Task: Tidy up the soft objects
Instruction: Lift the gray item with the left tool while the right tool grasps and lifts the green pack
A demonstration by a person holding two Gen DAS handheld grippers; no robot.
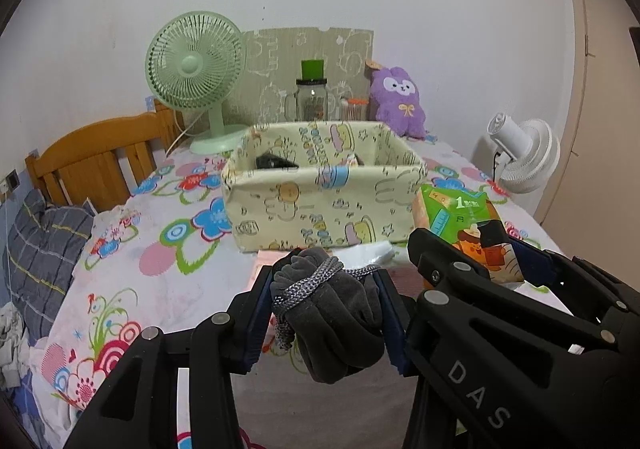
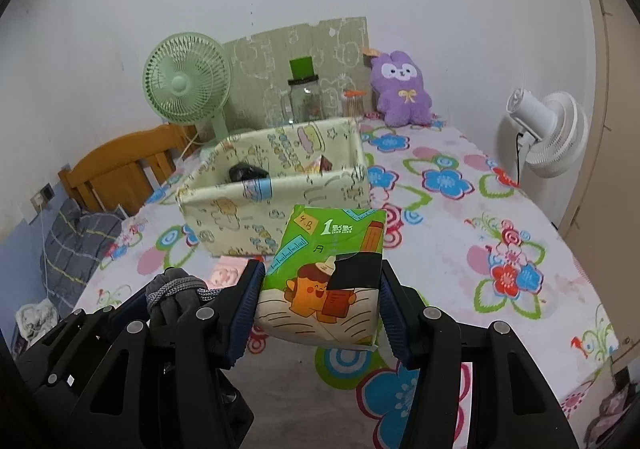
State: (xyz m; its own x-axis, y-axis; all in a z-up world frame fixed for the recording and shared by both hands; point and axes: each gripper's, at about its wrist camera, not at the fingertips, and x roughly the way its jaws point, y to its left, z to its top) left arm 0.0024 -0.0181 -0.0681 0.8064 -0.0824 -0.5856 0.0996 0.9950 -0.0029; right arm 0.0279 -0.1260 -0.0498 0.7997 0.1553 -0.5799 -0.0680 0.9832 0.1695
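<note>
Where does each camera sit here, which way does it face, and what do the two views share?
Left wrist: on the left gripper, looking along its fingers over the flowered bed to the fabric basket; its pads clamp a grey pouch, and the right gripper shows beside it.
Right wrist: on the right gripper, facing the same way, pads clamping a green tissue pack; the left gripper shows at lower left.
Shared: basket, green fan, purple plush, both held items.

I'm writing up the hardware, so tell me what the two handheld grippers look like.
Both the left gripper and right gripper are matte black plastic linkages with round silver pivot pins and ribbed dark-blue finger pads. One arm of the right gripper carries grey "DAS" lettering.
</note>
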